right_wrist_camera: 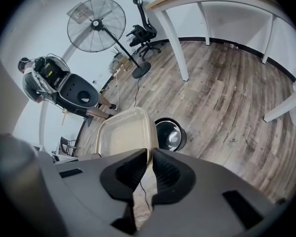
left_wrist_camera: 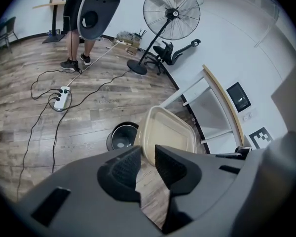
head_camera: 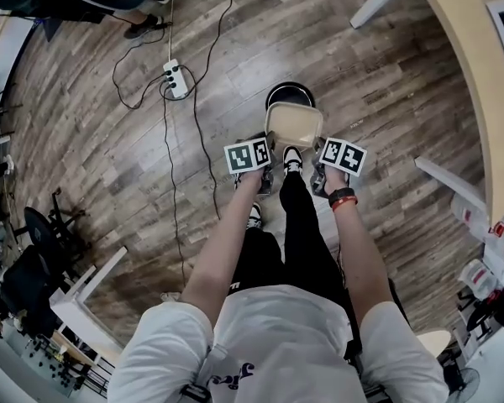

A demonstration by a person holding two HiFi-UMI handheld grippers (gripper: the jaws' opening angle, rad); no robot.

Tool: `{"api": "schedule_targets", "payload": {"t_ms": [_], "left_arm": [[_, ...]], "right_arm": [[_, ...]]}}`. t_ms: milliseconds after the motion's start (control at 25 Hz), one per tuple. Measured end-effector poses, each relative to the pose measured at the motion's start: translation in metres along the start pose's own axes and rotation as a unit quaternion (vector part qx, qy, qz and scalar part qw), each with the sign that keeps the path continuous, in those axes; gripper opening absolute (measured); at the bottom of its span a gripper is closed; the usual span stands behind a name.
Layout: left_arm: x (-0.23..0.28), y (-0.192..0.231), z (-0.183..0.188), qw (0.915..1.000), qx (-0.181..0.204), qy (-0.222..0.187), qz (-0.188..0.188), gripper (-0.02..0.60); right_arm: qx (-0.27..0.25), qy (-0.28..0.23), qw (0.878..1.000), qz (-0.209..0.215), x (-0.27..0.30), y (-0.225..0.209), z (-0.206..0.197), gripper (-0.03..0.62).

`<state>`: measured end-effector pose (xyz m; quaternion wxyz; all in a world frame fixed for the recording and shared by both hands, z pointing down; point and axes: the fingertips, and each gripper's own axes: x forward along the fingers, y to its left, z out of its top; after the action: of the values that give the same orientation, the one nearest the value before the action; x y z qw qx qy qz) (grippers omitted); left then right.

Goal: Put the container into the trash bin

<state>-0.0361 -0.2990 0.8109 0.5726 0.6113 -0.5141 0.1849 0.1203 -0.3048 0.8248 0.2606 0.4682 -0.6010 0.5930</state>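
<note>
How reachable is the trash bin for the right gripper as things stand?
Likely yes: the trash bin stands open on the floor just beyond the container, nothing between. The right gripper is shut on the container's rim, though.

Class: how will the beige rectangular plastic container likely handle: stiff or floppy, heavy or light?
Probably light: the beige rectangular plastic container looks empty and thin-walled. Likely fairly stiff: pinched only at its rim by left tool and right tool, it shows no sag.

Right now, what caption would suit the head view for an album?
Left claw and right claw hold a beige container near a black trash bin on a wood floor.
</note>
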Motion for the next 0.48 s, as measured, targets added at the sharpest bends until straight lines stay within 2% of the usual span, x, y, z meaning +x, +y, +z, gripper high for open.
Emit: {"api": "schedule_targets", "payload": {"t_ms": [200, 480], "left_arm": [[0.03, 0.014, 0.007, 1.0, -0.006, -0.002, -0.002, 0.103], [0.076, 0.037, 0.019, 0.9997, 0.018, 0.004, -0.016, 0.104]], "right_arm": [[-0.01, 0.0, 1.0, -0.001, 0.029, -0.008, 0.012, 0.051], [-0.015, 0.004, 1.0, 0.012, 0.074, -0.02, 0.022, 0.051]]}}
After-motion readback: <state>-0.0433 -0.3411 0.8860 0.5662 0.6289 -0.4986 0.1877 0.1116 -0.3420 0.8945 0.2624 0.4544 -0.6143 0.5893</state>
